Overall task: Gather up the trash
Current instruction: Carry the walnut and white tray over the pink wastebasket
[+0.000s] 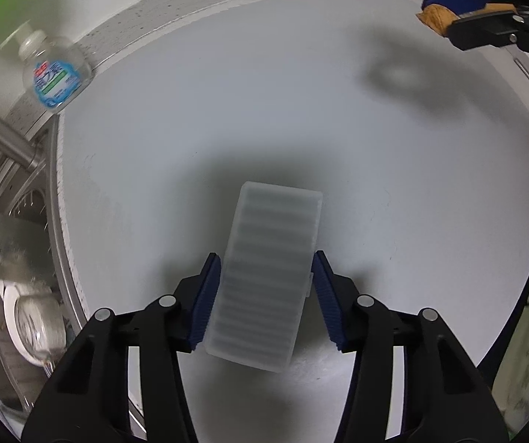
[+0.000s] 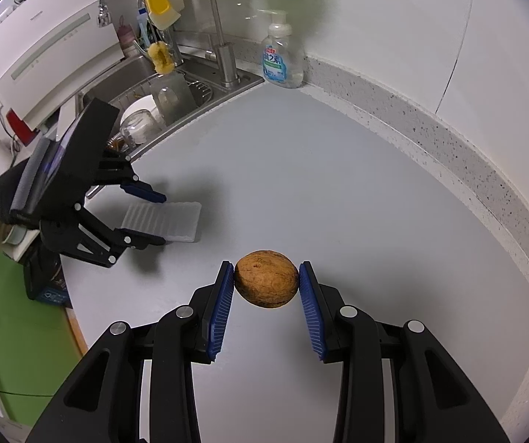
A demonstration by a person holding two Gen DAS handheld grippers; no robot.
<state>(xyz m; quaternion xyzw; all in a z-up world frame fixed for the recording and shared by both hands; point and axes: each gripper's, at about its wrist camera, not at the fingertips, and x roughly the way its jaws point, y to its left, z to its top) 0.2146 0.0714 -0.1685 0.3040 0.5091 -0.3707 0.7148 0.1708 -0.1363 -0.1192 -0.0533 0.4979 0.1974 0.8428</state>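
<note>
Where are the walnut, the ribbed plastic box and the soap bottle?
walnut (image 2: 266, 283), right wrist view, middle of its shell.
ribbed plastic box (image 1: 268, 277), left wrist view, centre of its lid.
soap bottle (image 2: 279, 62), right wrist view, on its label.

The soap bottle (image 2: 282, 59) at the far edge of the counter (image 2: 301, 170) carries a blue-and-white label with Chinese characters, too small to read reliably. Nothing else is legible.

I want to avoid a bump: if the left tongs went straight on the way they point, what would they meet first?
The ribbed plastic tray already lies between the left tongs. Beyond it the countertop looks bare up to the speckled backsplash, though depth is unclear.
</note>
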